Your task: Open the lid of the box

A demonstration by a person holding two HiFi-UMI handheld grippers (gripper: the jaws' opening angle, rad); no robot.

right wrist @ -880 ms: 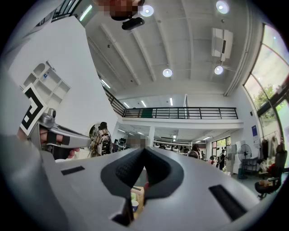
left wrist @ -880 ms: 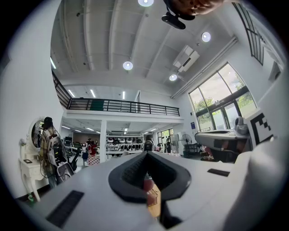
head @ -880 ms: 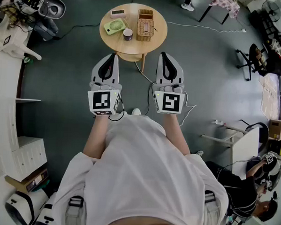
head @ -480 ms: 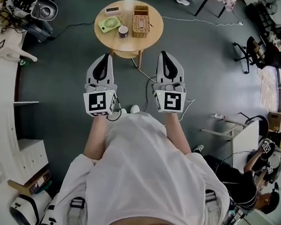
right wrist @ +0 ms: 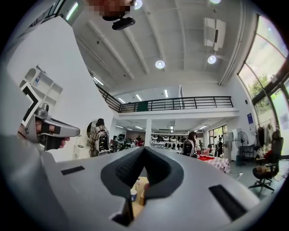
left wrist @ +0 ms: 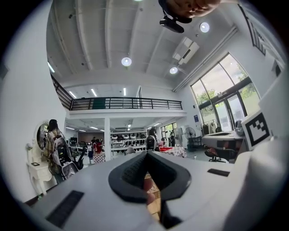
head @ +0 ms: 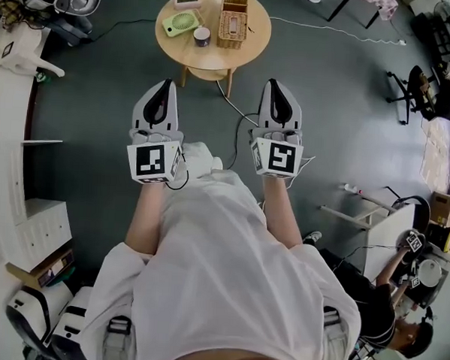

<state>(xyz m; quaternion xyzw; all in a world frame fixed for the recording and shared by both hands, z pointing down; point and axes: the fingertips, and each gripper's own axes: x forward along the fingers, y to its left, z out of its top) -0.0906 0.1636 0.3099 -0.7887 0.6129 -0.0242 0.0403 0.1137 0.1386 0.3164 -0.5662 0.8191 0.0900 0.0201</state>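
A woven box [head: 233, 22] stands on the round wooden table [head: 216, 56] at the top of the head view. Both grippers hang above the grey floor, short of the table and apart from the box. My left gripper [head: 167, 84] points toward the table's near left edge, and its jaws are shut with nothing between them. My right gripper [head: 274, 83] points past the table's near right edge, also shut and empty. In the left gripper view the dark pads [left wrist: 135, 169] meet at my left gripper's tip [left wrist: 145, 155]. The right gripper view shows my right gripper [right wrist: 144, 151] shut too.
On the table beside the box are a green fan [head: 182, 23], a cup [head: 202, 36] and a small white device [head: 188, 0]. Cables [head: 239, 127] trail over the floor under the grippers. White shelves [head: 12, 224] line the left; a seated person [head: 376, 311] and office chairs [head: 418, 91] are at the right.
The table has slid toward the top edge of the head view. Both grippers stayed shut, and the left one drifted a little to the left.
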